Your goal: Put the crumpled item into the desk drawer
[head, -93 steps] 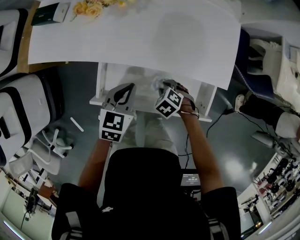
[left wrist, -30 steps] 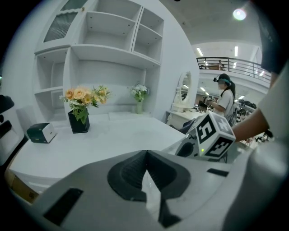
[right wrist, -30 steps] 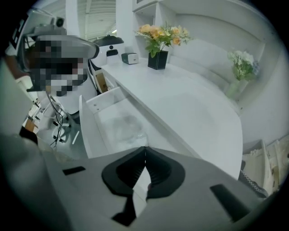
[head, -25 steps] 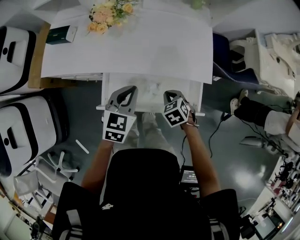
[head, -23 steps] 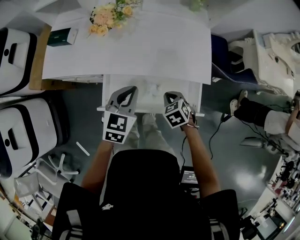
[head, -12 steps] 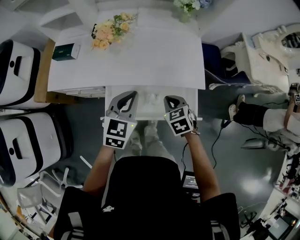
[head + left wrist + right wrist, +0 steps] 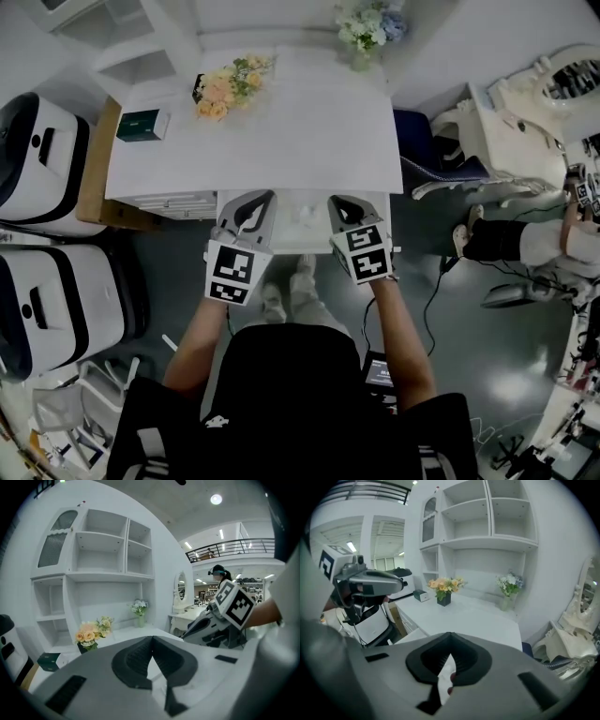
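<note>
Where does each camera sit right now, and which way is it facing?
Head view: on the head, looking steeply down at desk and open drawer; arms, left gripper, right gripper show.
Left gripper view: on that gripper, facing the shelves; its shut jaws show, right gripper beside.
Right gripper view: on that gripper, facing the shelves; its shut jaws show, left gripper beside.
Shared: flowers in all three.

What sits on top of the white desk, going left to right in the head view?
green box → peach flowers → white flowers
</note>
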### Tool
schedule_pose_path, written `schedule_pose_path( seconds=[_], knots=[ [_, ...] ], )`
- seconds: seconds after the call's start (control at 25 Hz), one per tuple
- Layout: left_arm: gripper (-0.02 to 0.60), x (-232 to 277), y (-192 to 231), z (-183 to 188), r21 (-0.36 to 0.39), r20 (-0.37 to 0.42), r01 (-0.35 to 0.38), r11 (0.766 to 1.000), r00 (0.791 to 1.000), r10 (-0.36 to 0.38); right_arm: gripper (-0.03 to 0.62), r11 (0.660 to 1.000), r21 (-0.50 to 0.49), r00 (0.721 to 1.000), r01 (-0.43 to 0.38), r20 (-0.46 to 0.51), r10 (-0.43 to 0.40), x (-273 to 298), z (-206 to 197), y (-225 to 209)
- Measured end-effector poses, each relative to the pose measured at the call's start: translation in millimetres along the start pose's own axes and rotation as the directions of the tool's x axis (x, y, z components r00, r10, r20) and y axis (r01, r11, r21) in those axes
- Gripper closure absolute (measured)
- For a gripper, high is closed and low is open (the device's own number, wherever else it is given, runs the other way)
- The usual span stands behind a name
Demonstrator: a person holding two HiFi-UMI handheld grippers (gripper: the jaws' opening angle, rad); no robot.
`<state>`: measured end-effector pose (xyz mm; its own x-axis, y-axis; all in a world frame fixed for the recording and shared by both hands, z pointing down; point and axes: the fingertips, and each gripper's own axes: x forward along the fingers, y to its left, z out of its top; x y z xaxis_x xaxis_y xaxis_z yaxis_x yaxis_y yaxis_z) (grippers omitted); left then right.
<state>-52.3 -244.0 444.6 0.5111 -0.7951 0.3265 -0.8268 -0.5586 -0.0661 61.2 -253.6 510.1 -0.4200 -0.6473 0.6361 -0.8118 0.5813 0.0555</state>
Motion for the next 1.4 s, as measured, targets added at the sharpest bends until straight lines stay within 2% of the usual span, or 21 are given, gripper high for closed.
schedule_pose_path(
  seconds=[0.28, 0.44, 0.68, 1.08, 1.4],
  knots=[
    [0.575, -21.5, 4.3, 27.7, 0.022, 0.072, -0.004, 1.0, 0.997, 0.002, 0.597, 0.998, 0.054, 0.992, 0.03, 0.123, -0.036, -31.8, 39.1, 8.0],
    [0.575, -33.4, 5.9, 39.4, 0.038, 0.105, 0.004, 0.999, 0.994, -0.008, 0.597, 0.994, 0.106, 0.98, 0.033, 0.193, -0.054, -48.7, 59.0, 13.9],
    [0.575, -52.6, 5.2, 51.5, 0.064, 0.134, 0.013, 0.998, 0.991, -0.021, 0.597, 0.991, 0.128, 0.959, 0.043, 0.272, -0.076, -73.3, 83.6, 26.7],
    [0.575, -83.0, 1.2, 70.0, 0.075, 0.205, 0.016, 0.997, 0.978, -0.031, 0.597, 0.988, 0.133, 0.928, 0.08, 0.351, -0.123, -106.1, 107.1, 44.5],
    [0.575, -99.1, 11.0, 86.1, 0.084, 0.25, -0.003, 0.996, 0.968, -0.018, 0.597, 0.99, 0.11, 0.91, 0.088, 0.396, -0.124, -118.5, 127.5, 58.6]
  ],
)
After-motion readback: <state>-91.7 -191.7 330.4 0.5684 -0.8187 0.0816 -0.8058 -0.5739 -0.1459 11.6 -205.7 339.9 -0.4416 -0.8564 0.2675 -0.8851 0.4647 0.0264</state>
